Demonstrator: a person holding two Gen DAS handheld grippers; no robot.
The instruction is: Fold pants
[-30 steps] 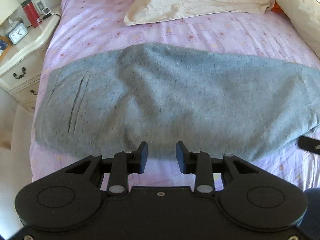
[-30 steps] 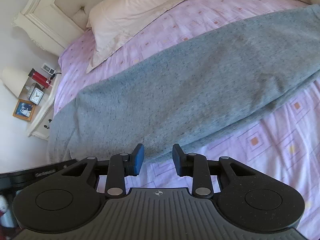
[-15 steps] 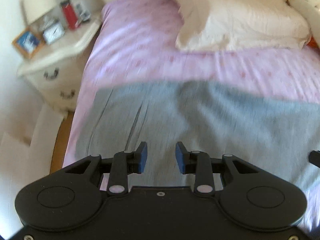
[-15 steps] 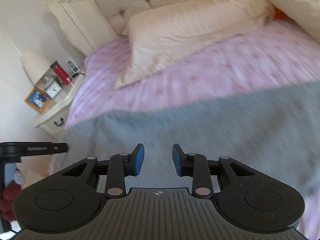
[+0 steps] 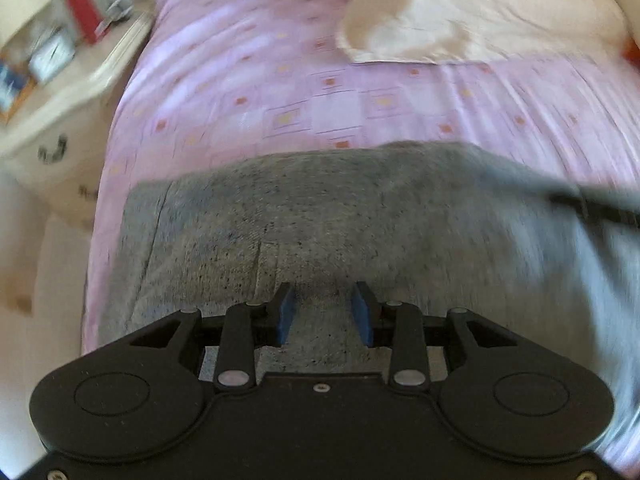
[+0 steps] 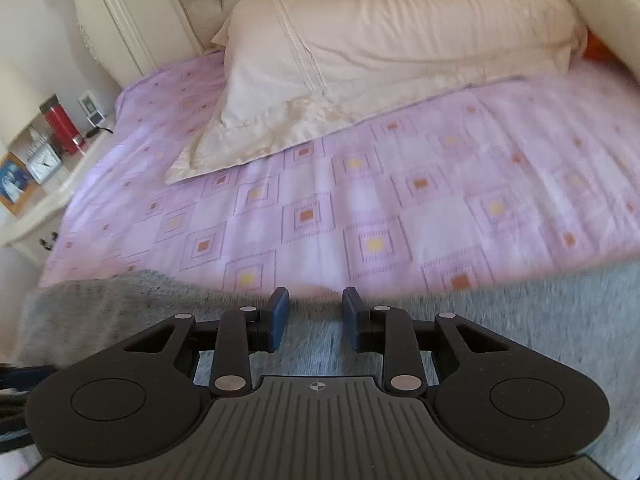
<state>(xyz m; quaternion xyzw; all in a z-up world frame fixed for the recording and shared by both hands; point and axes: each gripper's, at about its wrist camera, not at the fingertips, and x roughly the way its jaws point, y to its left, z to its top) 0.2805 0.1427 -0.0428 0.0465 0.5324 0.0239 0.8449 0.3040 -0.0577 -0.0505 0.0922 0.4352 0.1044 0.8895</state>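
Pants (image 5: 328,232) lying flat across pink sheet (image 6: 360,200). Left gripper (image 5: 325,312) and right gripper (image 6: 312,314) hovering over far edge, jaws apart, gripping nothing. Advice: pinching both layers at edge, lifting evenly, keeping hands level while folding.

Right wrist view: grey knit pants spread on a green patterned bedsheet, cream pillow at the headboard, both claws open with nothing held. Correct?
One error: the patterned bedsheet is lilac-pink with small orange and yellow squares, not green, as the right wrist view shows. The rest stands: grey knit pants spread on it, cream pillow at the headboard, right claw and left claw open with nothing held.
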